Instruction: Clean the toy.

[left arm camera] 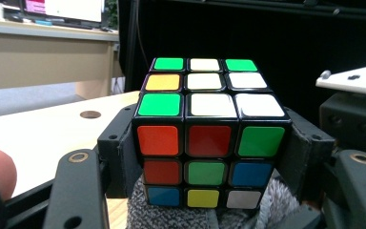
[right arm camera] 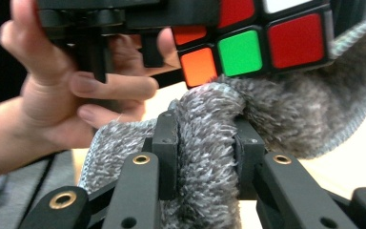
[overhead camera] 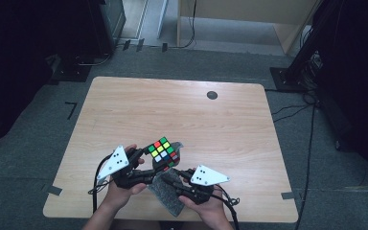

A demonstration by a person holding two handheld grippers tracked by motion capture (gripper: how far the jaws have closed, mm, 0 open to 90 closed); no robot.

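Observation:
A scrambled colour cube (overhead camera: 163,153) is held above the wooden table (overhead camera: 124,110) near its front edge. My left gripper (overhead camera: 146,165) is shut on it: in the left gripper view the cube (left arm camera: 208,133) sits squeezed between the two black pads (left arm camera: 119,152), white and green stickers on top. My right gripper (overhead camera: 170,179) is shut on a bunched grey fuzzy cloth (overhead camera: 167,194). In the right gripper view the cloth (right arm camera: 205,143) is pinched between the jaws and presses up against the cube's underside (right arm camera: 252,43). The left hand (right arm camera: 76,81) holds its gripper close by.
A round dark grommet (overhead camera: 212,95) lies in the table's far right part. Black stands and cables stand on the carpet around the table. A desk with a monitor (left arm camera: 71,9) is behind in the left gripper view.

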